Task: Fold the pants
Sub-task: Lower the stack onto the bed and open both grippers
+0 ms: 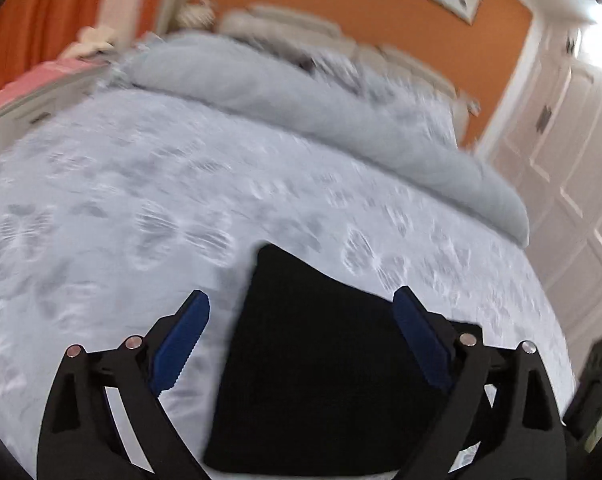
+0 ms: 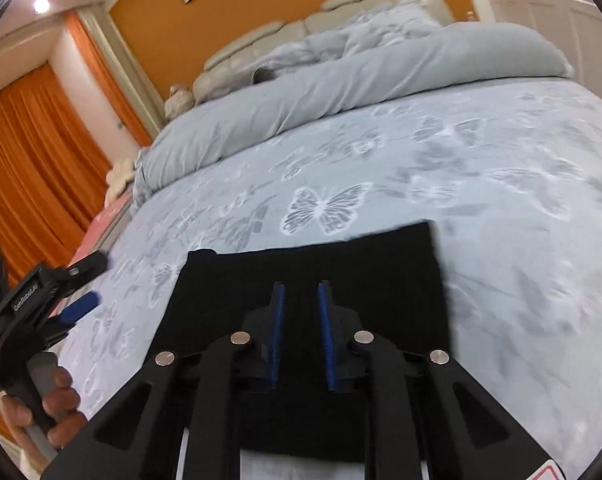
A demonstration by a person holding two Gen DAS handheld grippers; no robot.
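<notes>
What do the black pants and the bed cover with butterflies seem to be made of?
The black pants look like a matte ribbed knit, possibly cotton or wool: faint parallel lines show near the folded edge. The bed cover looks like smooth woven fabric with a slight sheen, perhaps cotton or polyester; the butterflies appear printed or woven in. The fibre cannot be told.

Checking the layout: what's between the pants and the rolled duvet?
Only bare butterfly-print bedsheet between the black pants and the rolled grey duvet; clearest in the right wrist view.
</notes>
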